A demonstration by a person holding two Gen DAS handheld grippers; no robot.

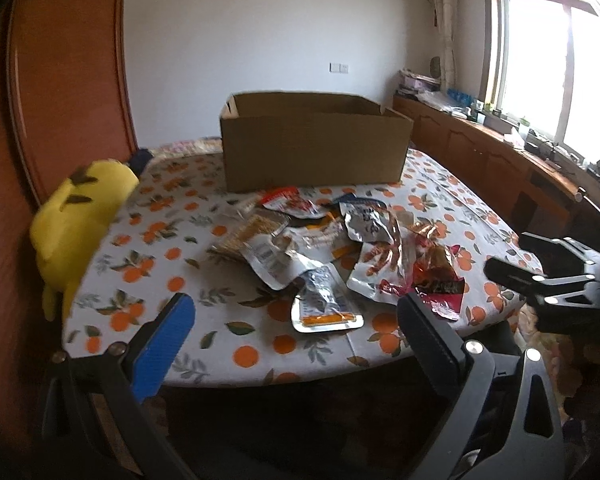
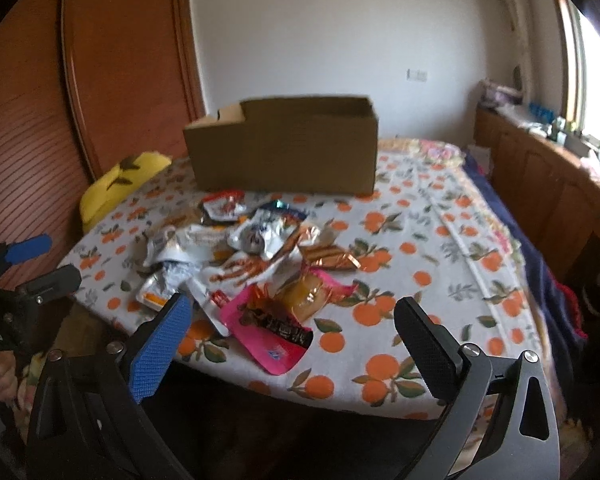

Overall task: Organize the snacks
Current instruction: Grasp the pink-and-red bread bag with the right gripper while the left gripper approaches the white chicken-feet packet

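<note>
In the right wrist view, at the far left edge, the black body of the left claw (image 2: 40, 264) carries small white lettering that seems to read "RobotAI", cut off by the frame. The pink snack packet (image 2: 270, 334) bears large printed characters, too blurred to read. The other wrappers' print is illegible.

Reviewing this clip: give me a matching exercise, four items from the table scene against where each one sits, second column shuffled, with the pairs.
Items
1. cardboard box
2. yellow plush toy
3. pink snack packet
4. silver packet with orange strip

Places
A. off the table's left edge
B. nearest the right gripper, at the pile's front
C. far side of the table, behind the pile
D. nearest the left gripper, at the pile's front

Pairs: 1-C, 2-A, 3-B, 4-D
</note>
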